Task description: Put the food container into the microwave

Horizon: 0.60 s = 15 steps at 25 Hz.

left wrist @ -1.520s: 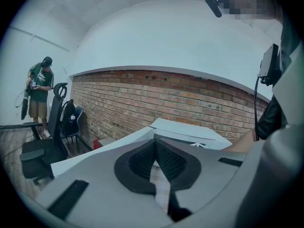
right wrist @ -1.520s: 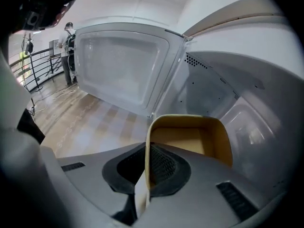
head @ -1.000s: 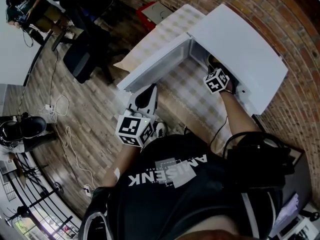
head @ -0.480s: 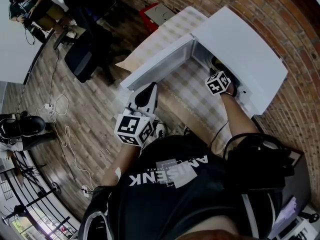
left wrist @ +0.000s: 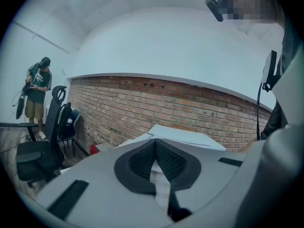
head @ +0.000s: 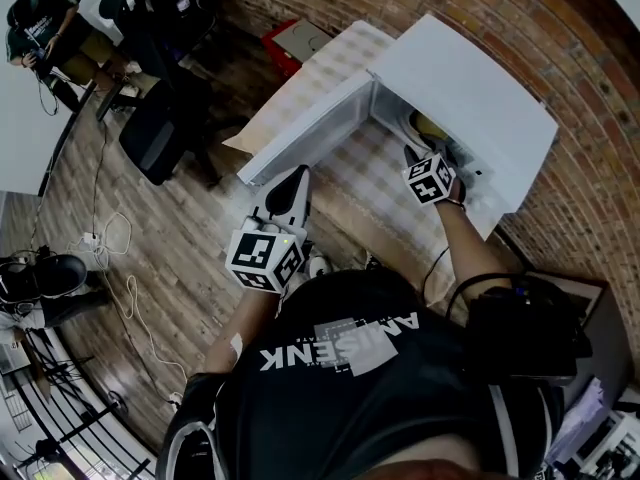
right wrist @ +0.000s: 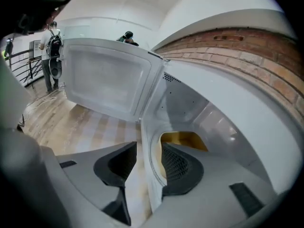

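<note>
The white microwave stands on a checked tablecloth with its door swung open to the left. The yellowish food container sits inside the cavity; in the right gripper view the container shows beyond the jaws. My right gripper hangs at the cavity's mouth. Its jaws have just been opening, and the right gripper stands open with only the microwave's front edge seen through the gap. My left gripper is shut and empty, short of the open door; in its own view the left gripper points level at the microwave.
A brick wall runs behind the microwave. A dark office chair and a red box stand on the wooden floor to the left. Cables trail across the floor. A person stands at the far left.
My right gripper has opened and drawn back and up from the cavity, leaving the container inside. The left gripper has barely moved.
</note>
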### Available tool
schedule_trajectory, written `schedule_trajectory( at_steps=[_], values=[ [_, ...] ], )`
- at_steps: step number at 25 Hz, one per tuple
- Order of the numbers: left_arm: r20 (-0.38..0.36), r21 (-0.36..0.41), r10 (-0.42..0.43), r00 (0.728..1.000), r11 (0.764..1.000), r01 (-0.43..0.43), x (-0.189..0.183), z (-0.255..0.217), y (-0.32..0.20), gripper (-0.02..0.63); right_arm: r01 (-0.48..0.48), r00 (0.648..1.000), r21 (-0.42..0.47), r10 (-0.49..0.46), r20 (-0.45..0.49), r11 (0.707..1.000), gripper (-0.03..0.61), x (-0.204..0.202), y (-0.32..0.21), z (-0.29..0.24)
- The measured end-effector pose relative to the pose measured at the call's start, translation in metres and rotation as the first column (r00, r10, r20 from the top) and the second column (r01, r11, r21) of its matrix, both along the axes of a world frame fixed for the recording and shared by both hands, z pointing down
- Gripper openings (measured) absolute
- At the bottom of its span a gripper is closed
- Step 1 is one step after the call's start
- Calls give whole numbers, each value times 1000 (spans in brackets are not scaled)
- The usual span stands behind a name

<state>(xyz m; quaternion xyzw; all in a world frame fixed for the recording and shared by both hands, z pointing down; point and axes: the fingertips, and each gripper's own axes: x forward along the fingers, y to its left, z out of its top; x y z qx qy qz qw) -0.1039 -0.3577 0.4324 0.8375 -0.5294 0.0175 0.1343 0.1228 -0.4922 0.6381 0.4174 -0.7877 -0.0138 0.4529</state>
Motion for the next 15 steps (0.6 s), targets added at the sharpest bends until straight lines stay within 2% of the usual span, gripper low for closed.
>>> schedule_trajectory(
  at_steps=[5,10,15],
  values=[
    [-14,17,42,999,999,-42,-2,-2,0,12,-20,995,-16,21,97,1000,190,-20,38,-27],
    [-11,53,98,995,994,-98,2,-8,1,12,-51,984,31,45,170,998,159,-31,66,-68],
    [-6,83,133,991,988,-132,-1,-12,6,12,-101,955,64,79,285,993,141,-38,90,-104]
  ],
)
